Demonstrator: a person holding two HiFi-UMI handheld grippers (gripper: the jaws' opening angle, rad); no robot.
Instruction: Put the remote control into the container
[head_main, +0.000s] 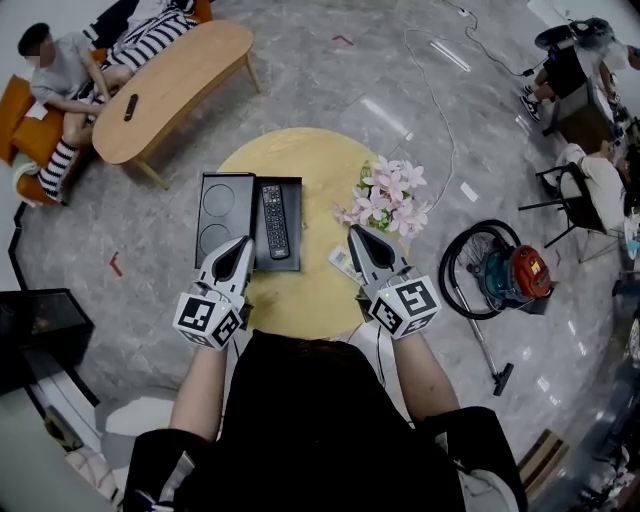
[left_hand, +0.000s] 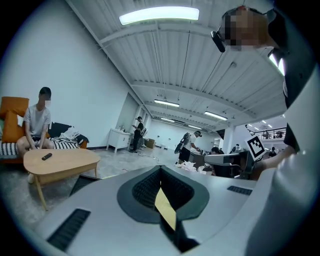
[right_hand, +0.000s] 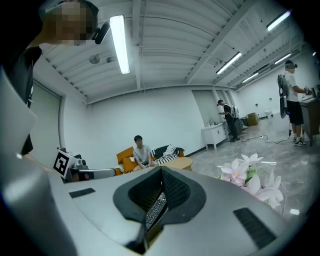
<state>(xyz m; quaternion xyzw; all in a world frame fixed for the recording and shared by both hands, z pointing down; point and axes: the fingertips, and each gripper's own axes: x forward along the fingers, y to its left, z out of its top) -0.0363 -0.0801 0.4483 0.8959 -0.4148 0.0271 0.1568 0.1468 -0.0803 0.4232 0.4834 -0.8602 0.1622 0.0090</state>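
Showed the remote control (head_main: 274, 220) lying lengthwise in the right-hand part of the black container (head_main: 240, 215), at centre frame on the round wooden table (head_main: 300, 145). Showed the left gripper (head_main: 243, 245) at the container's lower edge, contact not discernible, and the right gripper (head_main: 358, 233) lower right of it, beside the pink flowers (head_main: 390, 200). Showed both pairs of jaws pressed together, pinching nothing. Judged the placement done, with at most clearing the tools away left.

Black remote control (head_main: 274, 221), black container (head_main: 226, 205), pale yellow table (head_main: 300, 155), pink flowers (head_main: 390, 198), grey marbled floor (head_main: 330, 80)
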